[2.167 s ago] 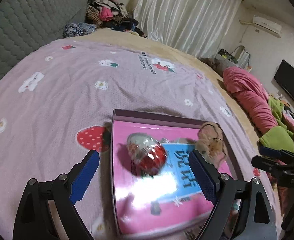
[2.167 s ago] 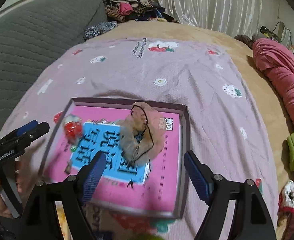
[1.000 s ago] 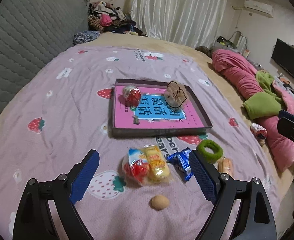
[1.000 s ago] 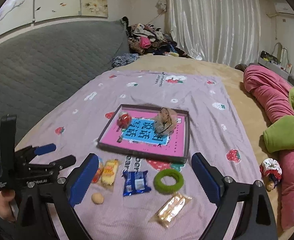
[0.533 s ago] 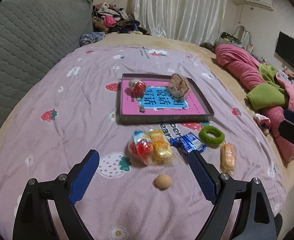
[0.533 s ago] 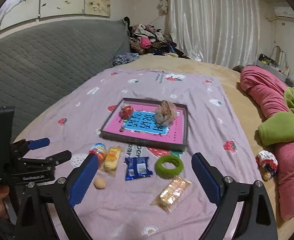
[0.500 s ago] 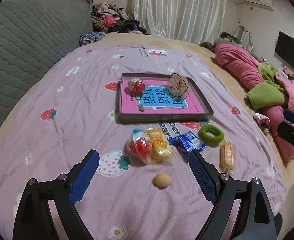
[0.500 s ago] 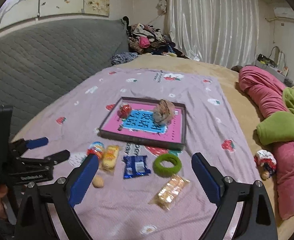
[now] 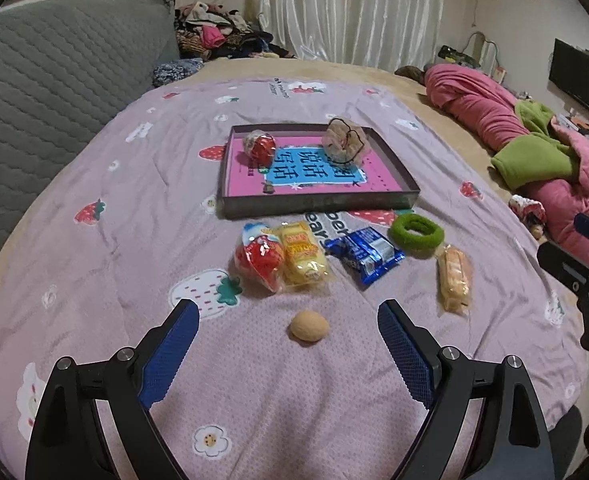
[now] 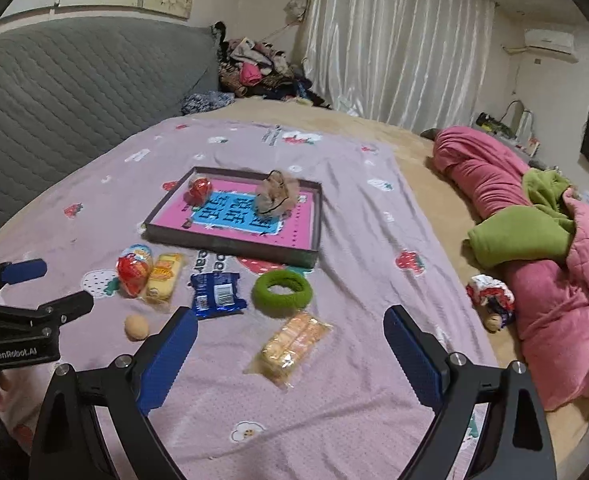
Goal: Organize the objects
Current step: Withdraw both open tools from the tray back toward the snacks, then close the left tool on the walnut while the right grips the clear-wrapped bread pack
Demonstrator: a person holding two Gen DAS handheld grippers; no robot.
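Both left gripper and right gripper wide open, empty. Risk: round nut rolling away on soft bed; slippery cracker pack sliding out.

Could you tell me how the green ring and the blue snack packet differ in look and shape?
The green ring is a fuzzy, round loop with an open middle, while the blue snack packet is a flat, shiny, roughly rectangular wrapper. The ring is plain green; the packet is dark blue with a white printed label. The ring is soft-looking and thick; the packet is thin and crinkled. Both lie side by side on the purple blanket, just in front of the tray, outside it.
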